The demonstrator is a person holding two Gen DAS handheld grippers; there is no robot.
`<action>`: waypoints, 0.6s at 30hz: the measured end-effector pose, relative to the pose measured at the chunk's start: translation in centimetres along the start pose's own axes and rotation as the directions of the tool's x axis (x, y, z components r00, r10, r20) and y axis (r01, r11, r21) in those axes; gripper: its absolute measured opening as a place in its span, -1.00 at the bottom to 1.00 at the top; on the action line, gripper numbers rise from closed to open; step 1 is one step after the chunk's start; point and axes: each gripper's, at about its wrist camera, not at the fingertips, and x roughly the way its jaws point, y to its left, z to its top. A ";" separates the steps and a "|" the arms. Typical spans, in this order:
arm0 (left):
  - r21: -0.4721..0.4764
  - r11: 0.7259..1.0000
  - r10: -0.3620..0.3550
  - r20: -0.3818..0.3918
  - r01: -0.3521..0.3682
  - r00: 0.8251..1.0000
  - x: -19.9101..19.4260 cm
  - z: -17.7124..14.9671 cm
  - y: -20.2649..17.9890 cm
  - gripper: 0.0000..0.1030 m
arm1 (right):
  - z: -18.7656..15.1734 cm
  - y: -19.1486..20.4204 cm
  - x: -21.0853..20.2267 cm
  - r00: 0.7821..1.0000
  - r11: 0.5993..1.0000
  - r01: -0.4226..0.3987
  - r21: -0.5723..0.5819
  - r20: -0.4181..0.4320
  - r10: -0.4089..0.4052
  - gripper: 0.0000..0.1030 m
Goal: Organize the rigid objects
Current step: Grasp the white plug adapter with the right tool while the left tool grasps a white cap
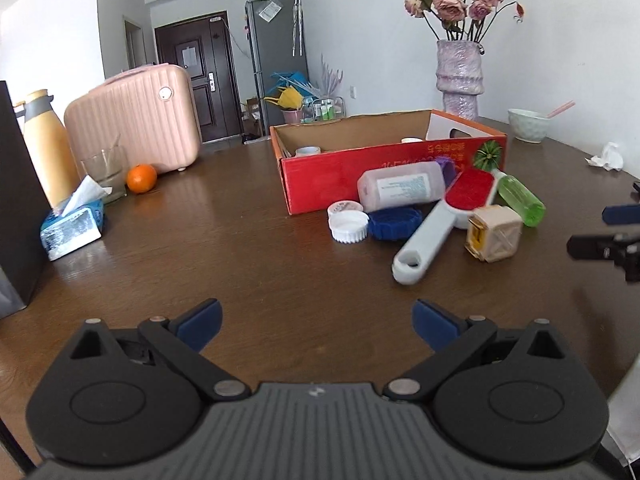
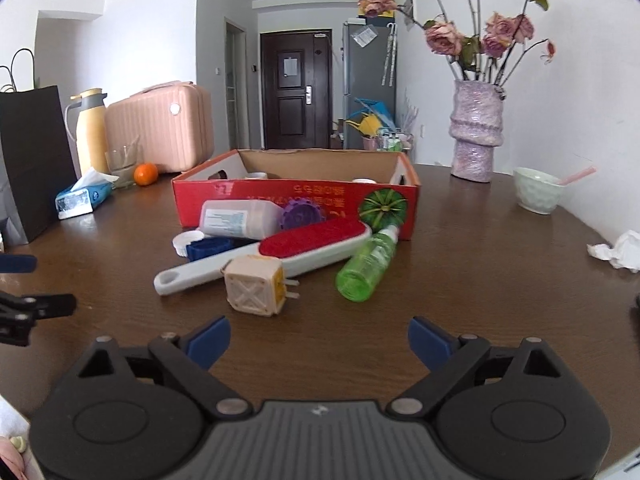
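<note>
A red cardboard box (image 1: 340, 178) (image 2: 296, 196) stands open on the brown table. In front of it lie a white bottle (image 1: 400, 188) (image 2: 240, 218), a lint brush with a red pad and white handle (image 1: 432, 224) (image 2: 280, 254), a green bottle (image 1: 522, 200) (image 2: 368, 266), a beige cube plug (image 1: 494, 234) (image 2: 254, 286), a white cap (image 1: 348, 226) (image 2: 188, 242) and a blue cap (image 1: 394, 222) (image 2: 210, 248). My left gripper (image 1: 318, 326) is open and empty, short of the pile. My right gripper (image 2: 320, 340) is open and empty, just before the cube.
A pink suitcase (image 1: 136, 120), yellow flask (image 1: 50, 148), glass (image 1: 106, 172), orange (image 1: 141, 178) and tissue pack (image 1: 72, 228) stand at the left. A vase of flowers (image 2: 476, 136), a bowl (image 2: 536, 190) and crumpled tissue (image 2: 618, 250) are at the right.
</note>
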 end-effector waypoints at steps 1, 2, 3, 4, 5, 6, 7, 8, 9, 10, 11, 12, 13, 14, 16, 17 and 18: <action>0.002 1.000 -0.009 0.003 0.009 1.000 0.8 0.5 0.2 1.00 | 0.4 0.2 1.0 1.000 1.000 -0.016 -0.002 -0.012 0.016 0.85; 0.007 1.000 -0.025 0.011 0.025 1.000 1.6 1.1 0.3 1.00 | 0.7 0.5 1.8 0.999 0.999 -0.031 -0.010 -0.022 0.031 0.85; 0.013 0.999 -0.044 0.019 0.043 0.999 2.6 1.6 0.5 1.00 | 1.1 0.9 2.8 0.998 0.998 -0.051 -0.026 -0.028 0.050 0.85; 0.021 0.998 -0.054 0.014 0.054 0.998 3.8 2.1 0.7 1.00 | 1.4 1.4 3.6 0.997 0.997 -0.068 -0.046 -0.032 0.067 0.85; 0.032 0.998 -0.053 -0.004 0.053 0.999 5.1 2.6 0.8 0.97 | 1.7 1.8 4.4 0.996 0.994 -0.084 -0.066 -0.036 0.082 0.84; 0.046 0.998 -0.044 -0.030 0.045 0.999 6.7 3.1 0.8 0.86 | 1.9 2.2 5.3 0.995 0.992 -0.096 -0.084 -0.042 0.093 0.77; 0.061 0.998 -0.030 -0.049 0.033 0.998 7.9 3.5 0.7 0.79 | 2.1 2.7 6.2 0.994 0.989 -0.103 -0.103 -0.056 0.098 0.71; 0.079 0.996 -0.023 -0.062 0.028 0.998 9.1 4.0 0.6 0.69 | 2.3 3.1 7.1 0.993 0.987 -0.104 -0.120 -0.068 0.096 0.57; 0.094 0.995 -0.034 -0.072 0.041 0.997 10.0 4.3 0.6 0.64 | 2.5 3.4 8.1 0.992 0.986 -0.101 -0.134 -0.085 0.090 0.46; 0.099 0.993 -0.054 -0.081 0.062 0.995 11.1 4.7 0.7 0.61 | 2.6 3.5 8.8 0.991 0.985 -0.100 -0.138 -0.100 0.087 0.38; 0.090 0.992 -0.086 -0.079 0.093 0.993 11.7 5.0 0.8 0.59 | 2.8 3.5 9.3 0.990 0.986 -0.103 -0.133 -0.111 0.088 0.24; 0.079 0.988 -0.124 -0.077 0.130 0.989 12.3 5.3 0.9 0.58 | 3.0 3.3 9.6 0.989 0.986 -0.112 -0.120 -0.111 0.099 0.16; 0.067 0.983 -0.165 -0.082 0.171 0.983 12.9 5.5 1.0 0.58 | 3.2 2.8 9.7 0.987 0.987 -0.124 -0.098 -0.112 0.113 0.14; 0.055 0.978 -0.198 -0.088 0.203 0.976 13.5 5.7 1.1 0.51 | 3.3 2.5 9.9 0.986 0.989 -0.131 -0.075 -0.117 0.122 0.09; 0.015 0.971 -0.235 -0.112 0.238 0.966 14.8 5.7 1.1 -0.09 | 3.3 2.1 10.2 0.986 0.990 -0.127 -0.055 -0.112 0.120 0.07; 0.010 0.973 -0.230 -0.093 0.232 0.969 14.9 5.7 1.1 -0.20 | 3.2 1.9 10.3 0.986 0.991 -0.129 -0.047 -0.110 0.123 0.07; 0.019 0.972 -0.234 -0.092 0.236 0.968 15.0 5.7 0.9 -0.21 | 3.2 1.8 10.4 0.985 0.990 -0.134 -0.041 -0.111 0.129 0.06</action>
